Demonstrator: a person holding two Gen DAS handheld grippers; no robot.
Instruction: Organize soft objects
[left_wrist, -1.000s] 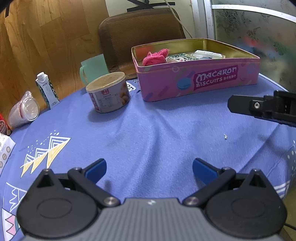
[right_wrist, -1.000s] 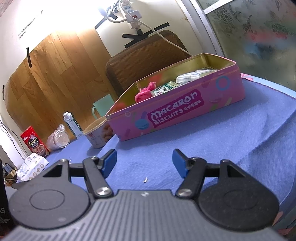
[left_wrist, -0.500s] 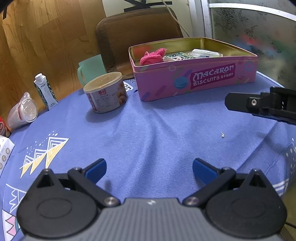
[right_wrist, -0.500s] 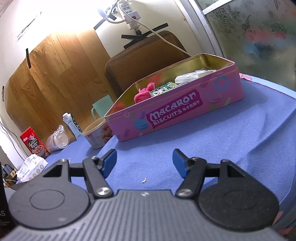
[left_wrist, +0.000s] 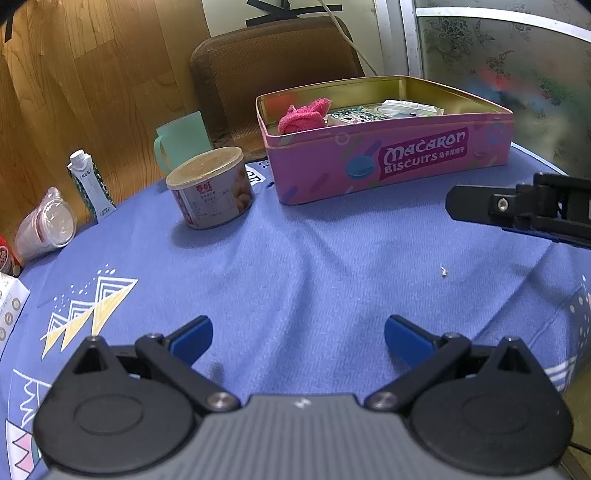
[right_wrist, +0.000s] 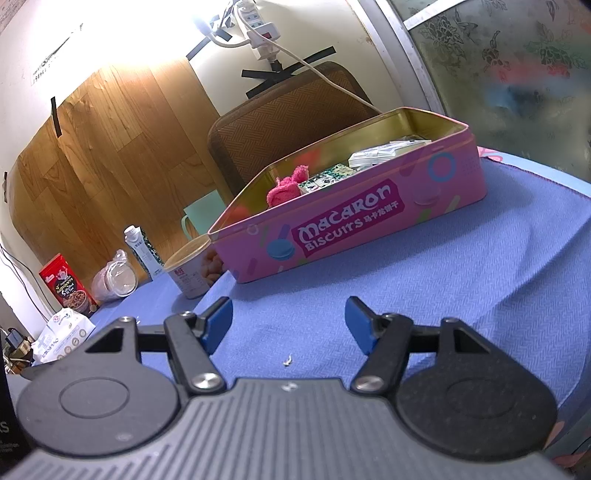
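Pink sock (right_wrist: 286, 190) lies in biscuit tin (right_wrist: 369, 229), ahead of both grippers; right gripper (right_wrist: 288, 326) nearer; left gripper (left_wrist: 297, 341) farther; both spread wide, empty.

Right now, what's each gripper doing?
Left gripper: open, holding nothing.
Right gripper: open, holding nothing.

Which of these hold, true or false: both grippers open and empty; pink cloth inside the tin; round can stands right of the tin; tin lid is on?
1. The left gripper and right gripper are open and empty. True.
2. The pink cloth lies inside the Macaron tin. True.
3. The round can stands right of the tin. False: it stands to its left.
4. The tin is closed by a lid. False: it is open, contents showing.
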